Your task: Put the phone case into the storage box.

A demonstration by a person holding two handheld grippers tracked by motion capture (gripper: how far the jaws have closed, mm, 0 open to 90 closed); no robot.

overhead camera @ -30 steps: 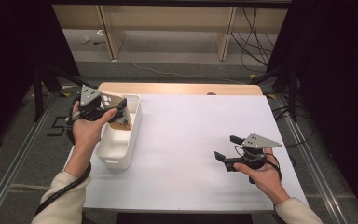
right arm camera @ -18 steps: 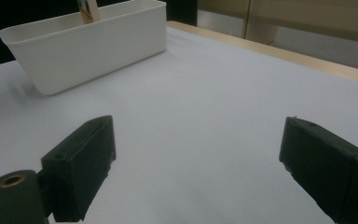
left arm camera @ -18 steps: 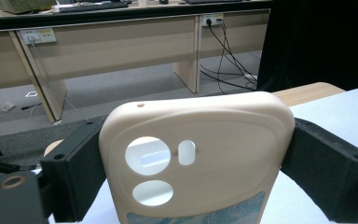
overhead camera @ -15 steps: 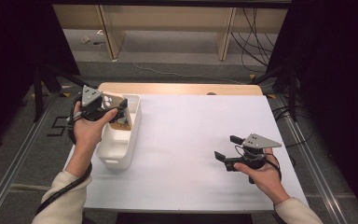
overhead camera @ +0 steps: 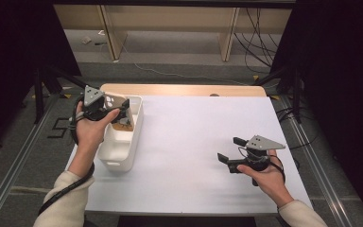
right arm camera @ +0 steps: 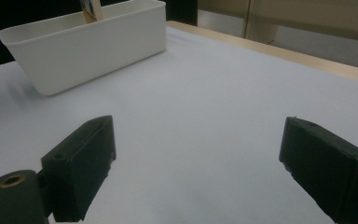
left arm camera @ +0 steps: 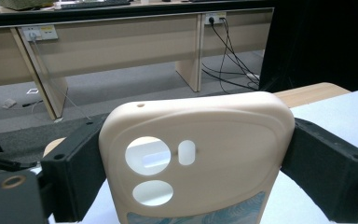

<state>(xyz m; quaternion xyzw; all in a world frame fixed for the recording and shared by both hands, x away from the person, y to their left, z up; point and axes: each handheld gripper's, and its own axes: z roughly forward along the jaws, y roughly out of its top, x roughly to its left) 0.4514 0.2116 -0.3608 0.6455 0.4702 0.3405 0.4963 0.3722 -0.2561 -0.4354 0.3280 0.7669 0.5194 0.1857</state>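
Gripping a cream phone case [left arm camera: 196,158] across its width, the left gripper [overhead camera: 116,108] is holding it upright above the far end of a white bin [overhead camera: 123,156] at the left side of the white worktop [overhead camera: 194,142]. The right gripper [overhead camera: 231,150] is resting low over the worktop's right side, its 2 fingers [right arm camera: 81,163] standing wide apart with nothing between them.

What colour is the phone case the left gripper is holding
Pale cream-beige phone case, with a teal leafy pattern along its lower edge; the left gripper view shows it best.
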